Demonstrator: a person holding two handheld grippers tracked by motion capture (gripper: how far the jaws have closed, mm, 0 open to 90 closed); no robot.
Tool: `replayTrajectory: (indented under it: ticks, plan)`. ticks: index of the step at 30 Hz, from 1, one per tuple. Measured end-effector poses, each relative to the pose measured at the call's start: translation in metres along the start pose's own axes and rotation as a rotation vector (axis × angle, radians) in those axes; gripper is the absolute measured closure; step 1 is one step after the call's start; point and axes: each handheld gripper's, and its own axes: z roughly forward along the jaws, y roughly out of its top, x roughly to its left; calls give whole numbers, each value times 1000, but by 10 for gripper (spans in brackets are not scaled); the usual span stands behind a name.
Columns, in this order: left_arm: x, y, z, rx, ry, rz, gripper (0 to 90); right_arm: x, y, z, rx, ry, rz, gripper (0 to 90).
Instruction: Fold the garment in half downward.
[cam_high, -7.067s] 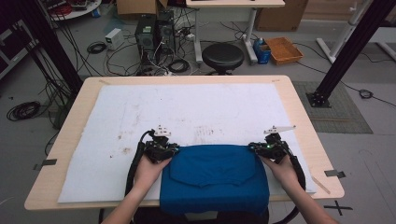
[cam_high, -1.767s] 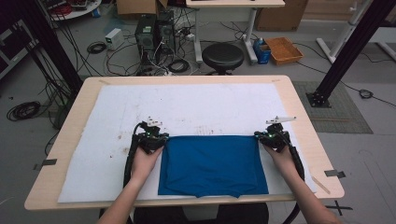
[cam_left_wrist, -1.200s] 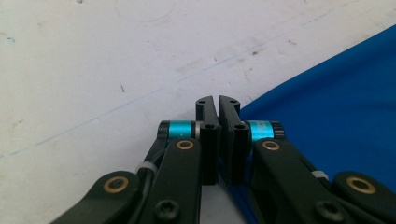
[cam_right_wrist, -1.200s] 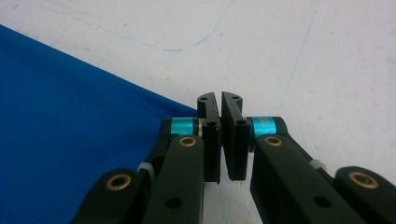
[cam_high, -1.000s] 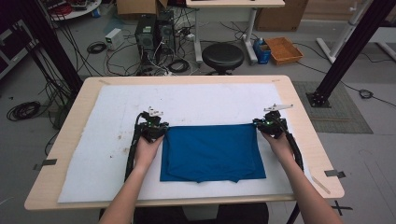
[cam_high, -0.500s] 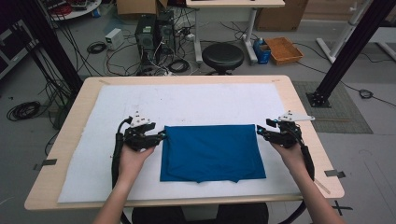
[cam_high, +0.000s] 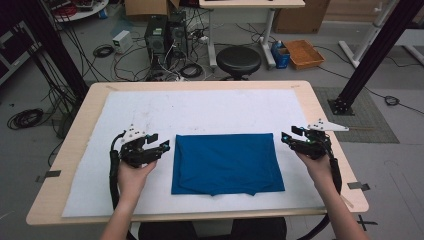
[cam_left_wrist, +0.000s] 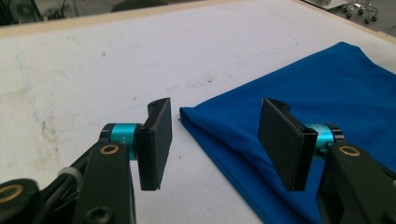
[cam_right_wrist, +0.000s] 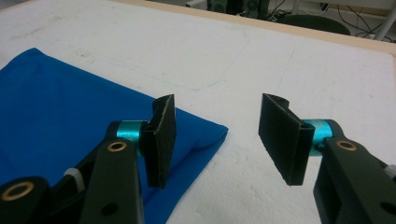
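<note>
Now each hand-held gripper, left (cam_high: 161, 146) and right (cam_high: 286, 136), gapes empty beside the folded blue cloth (cam_high: 226, 162).

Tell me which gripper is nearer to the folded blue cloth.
Left, by a little. The left gripper sits just off the folded blue cloth at its far left corner, jaws open. The right gripper hangs slightly farther off the far right corner, jaws also open.

Lab: computer towers (cam_high: 165, 37), floor cables (cam_high: 102, 50), black frame posts (cam_high: 372, 50).
</note>
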Motion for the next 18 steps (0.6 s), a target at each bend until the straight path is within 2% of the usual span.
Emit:
replayTrajectory:
  ticks: [2, 3, 5, 7, 10, 12, 16, 18]
  plan:
    - [-2, -3, -1, -26, 19, 61, 446, 0, 0, 0, -1, 1, 1, 469]
    - [-2, -5, -2, -46, 22, 61, 445, -1, 0, 0, -2, 4, -1, 469]
    - [-1, -9, -1, -79, -2, 48, 445, -1, 0, 0, -3, 3, -2, 468]
    - [-2, -10, -1, -76, -3, 54, 445, -1, 1, 1, -3, 4, 1, 468]
    - [-3, -9, -2, -84, -19, 22, 445, -1, 2, 1, -5, 8, 0, 467]
    - [-3, -7, -3, -82, -19, 17, 442, -1, 2, 1, -5, 5, 0, 468]
    - [-6, -3, -3, -61, -19, 16, 409, -2, 3, 1, -6, 4, 0, 467]
    - [-7, -1, -1, -43, -7, 11, 357, -3, 2, 1, -6, 4, 4, 465]
